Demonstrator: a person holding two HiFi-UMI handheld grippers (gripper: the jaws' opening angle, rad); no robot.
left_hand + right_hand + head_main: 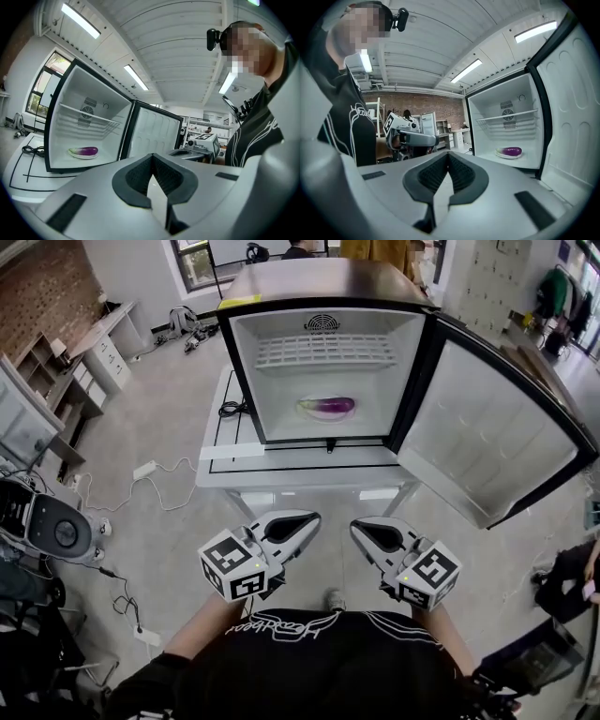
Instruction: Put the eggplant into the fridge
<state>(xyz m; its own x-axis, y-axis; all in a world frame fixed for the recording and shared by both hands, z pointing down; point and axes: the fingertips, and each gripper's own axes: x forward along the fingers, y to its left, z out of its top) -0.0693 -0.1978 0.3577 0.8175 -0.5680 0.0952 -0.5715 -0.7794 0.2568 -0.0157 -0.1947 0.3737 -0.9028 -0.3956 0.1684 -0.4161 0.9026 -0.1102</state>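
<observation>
The left gripper (302, 521) is held close to the person's body, well apart from the fridge (248, 362). Its jaws are pressed together with nothing between them, which suggests its work here is done. Ahead, the fridge stands open on a low white table (225, 470). The eggplant (328, 406) lies on a small plate (302, 409) on the fridge floor, below a bare wire shelf. The right gripper (366, 529) sits beside the left, likewise closed and empty. Further right, the door (487, 442) is swung wide, so probably only closing it is left.
</observation>
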